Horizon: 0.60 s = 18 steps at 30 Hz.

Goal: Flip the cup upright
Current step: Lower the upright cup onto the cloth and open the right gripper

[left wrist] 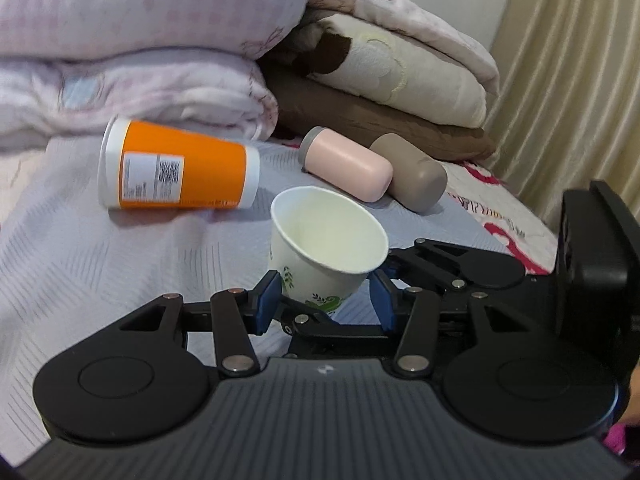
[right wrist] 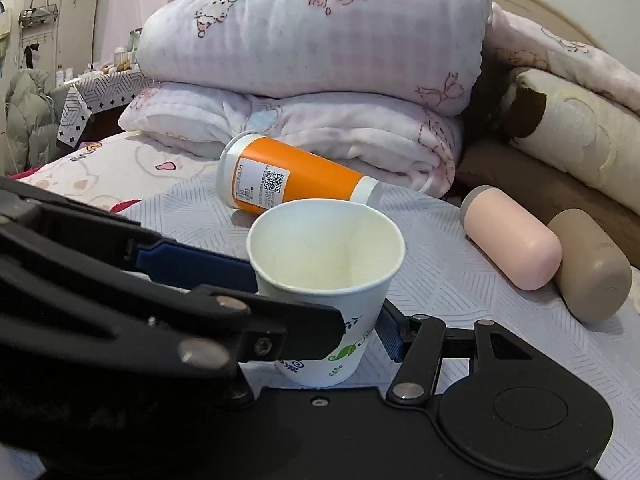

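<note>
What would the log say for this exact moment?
left gripper: holds paper cup | cup: mouth up, tilted | right gripper: beside cup, grip unclear

Even, soft indoor light — faint shadows, no glare. Fisheye bending at edges; slight blur beyond the left gripper.

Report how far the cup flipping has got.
Done: the paper cup stands mouth up on the bed. In hand: both grippers flank it, the left gripper and the right gripper; whether their pads press its wall is unclear. Left: letting go and backing away. The orange cup, pink bottle and beige bottle lie on their sides.
</note>
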Tool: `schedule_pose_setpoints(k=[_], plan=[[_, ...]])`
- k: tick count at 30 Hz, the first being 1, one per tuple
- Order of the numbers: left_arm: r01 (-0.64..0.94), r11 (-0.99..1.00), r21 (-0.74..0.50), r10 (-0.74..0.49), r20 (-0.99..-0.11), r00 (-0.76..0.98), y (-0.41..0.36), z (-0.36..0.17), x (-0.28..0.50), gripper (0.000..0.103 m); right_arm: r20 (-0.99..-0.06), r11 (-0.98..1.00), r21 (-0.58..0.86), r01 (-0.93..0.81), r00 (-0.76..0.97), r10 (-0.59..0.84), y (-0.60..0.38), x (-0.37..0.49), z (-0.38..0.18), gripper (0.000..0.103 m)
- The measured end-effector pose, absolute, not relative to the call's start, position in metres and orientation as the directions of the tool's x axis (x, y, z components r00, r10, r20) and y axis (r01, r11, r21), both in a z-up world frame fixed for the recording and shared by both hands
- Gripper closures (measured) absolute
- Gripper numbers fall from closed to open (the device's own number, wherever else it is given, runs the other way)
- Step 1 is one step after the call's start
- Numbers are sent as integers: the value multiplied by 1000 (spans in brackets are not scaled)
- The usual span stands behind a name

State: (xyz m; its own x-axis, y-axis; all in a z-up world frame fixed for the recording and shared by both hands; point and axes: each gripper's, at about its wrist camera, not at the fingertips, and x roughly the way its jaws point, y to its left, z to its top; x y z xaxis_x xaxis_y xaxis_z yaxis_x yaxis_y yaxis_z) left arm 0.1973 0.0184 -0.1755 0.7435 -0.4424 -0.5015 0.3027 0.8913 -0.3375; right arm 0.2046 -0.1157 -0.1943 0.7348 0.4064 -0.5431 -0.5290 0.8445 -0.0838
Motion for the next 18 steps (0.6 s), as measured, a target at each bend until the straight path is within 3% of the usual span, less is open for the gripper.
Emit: schedule_pose_setpoints(k=[8,11,18], plan=[[291,879,-377,-456,-492,742,20,-179,193,52,-573,834,-116,-540,722,388,-112,203,-194,34],[288,879,-380,-459,-508,729,19,-177,193,47,-578,838,-101,-537,717,390,-114,201,-192,28],[282,881,-380,-454,-511,730,17,-166,184,28,-579,856,-76,-511,722,379,-124,193,-189,26]])
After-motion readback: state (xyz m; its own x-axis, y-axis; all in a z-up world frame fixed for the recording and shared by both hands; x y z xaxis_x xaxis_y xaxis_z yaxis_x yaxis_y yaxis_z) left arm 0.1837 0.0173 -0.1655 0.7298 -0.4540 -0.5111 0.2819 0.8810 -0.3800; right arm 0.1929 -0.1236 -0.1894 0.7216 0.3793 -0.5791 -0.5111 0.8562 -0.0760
